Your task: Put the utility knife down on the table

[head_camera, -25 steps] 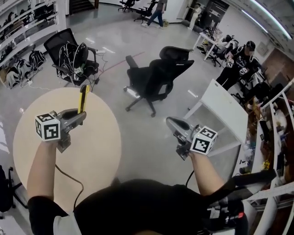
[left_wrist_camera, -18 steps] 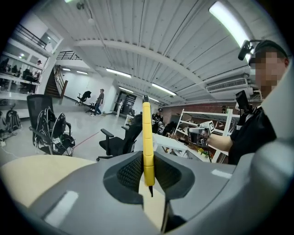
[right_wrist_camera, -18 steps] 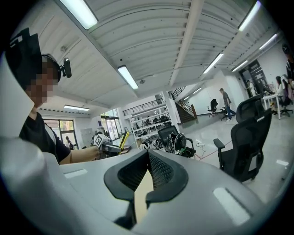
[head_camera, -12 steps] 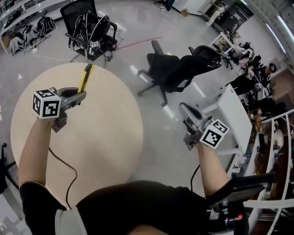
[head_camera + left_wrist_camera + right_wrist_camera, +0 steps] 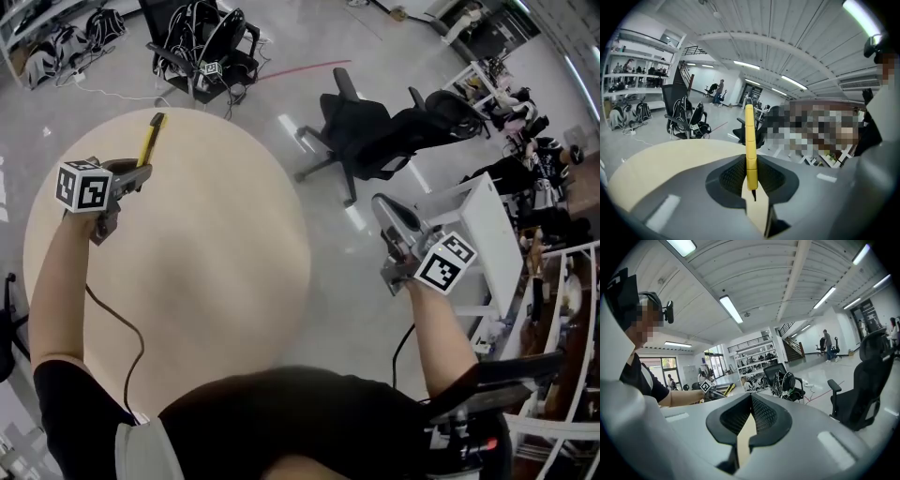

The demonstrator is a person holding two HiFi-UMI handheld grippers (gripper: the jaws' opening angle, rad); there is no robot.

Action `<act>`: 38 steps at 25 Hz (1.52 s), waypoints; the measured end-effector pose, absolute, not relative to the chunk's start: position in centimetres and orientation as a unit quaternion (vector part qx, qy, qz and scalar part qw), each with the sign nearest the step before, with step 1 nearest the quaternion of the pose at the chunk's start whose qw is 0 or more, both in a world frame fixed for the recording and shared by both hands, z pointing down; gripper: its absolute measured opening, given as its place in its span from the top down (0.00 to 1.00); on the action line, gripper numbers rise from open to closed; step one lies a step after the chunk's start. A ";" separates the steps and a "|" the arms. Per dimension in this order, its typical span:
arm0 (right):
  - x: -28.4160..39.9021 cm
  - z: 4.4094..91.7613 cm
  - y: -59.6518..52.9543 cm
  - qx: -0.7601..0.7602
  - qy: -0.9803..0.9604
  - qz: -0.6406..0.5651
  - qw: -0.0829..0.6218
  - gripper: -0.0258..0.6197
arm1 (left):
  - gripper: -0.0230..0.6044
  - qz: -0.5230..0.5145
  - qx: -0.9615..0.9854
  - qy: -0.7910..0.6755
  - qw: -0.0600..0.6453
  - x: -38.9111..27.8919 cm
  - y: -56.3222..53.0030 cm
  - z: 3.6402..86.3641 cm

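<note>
The yellow utility knife point(image 5: 150, 136) sticks out forward from my left gripper point(image 5: 141, 172), which is shut on its near end. In the left gripper view the knife point(image 5: 750, 140) stands upright between the pads, above the round beige table point(image 5: 670, 159). From the head view, this gripper hovers over the far left part of the table point(image 5: 206, 253). My right gripper point(image 5: 381, 202) is shut with nothing in it and hangs over the floor beyond the table's right edge. The right gripper view shows its jaws point(image 5: 751, 401) closed together and, far off, the knife point(image 5: 728, 389).
Black office chairs point(image 5: 375, 127) stand on the grey floor beyond the table, another with bags point(image 5: 202, 42) at the far left. A white desk point(image 5: 492, 234) sits to the right. People move about in the background.
My left gripper has carried the knife leftward and down, out over the table's far left part. The right gripper has shifted right and sits off the table's edge.
</note>
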State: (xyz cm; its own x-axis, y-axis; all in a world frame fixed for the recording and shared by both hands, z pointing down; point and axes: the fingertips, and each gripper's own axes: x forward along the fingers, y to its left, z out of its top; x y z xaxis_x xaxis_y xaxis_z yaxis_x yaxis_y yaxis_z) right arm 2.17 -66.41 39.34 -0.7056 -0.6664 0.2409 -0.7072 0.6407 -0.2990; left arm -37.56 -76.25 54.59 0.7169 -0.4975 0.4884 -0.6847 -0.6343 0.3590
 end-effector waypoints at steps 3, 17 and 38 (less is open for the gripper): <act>1.4 40.5 -67.6 0.375 -0.906 0.187 0.060 0.94 | 0.88 0.198 0.875 -0.347 0.274 -39.4 -77.7 56.6; -7.8 46.0 -73.7 0.321 -0.931 0.156 0.074 0.94 | 0.88 0.258 0.818 -0.389 0.335 -46.4 -81.7 65.3; -12.1 52.9 -79.9 0.291 -0.934 0.187 0.093 0.94 | 0.88 0.365 0.723 -0.473 0.347 -59.0 -88.6 74.7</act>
State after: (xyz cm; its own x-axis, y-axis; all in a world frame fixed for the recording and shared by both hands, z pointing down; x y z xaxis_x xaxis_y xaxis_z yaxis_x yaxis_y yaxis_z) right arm -12.09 -79.94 52.86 -0.8134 -0.5085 0.2826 -0.5781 0.7606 -0.2955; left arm -58.96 -88.60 74.75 0.2866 -0.4296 0.8563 -0.9370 -0.3120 0.1571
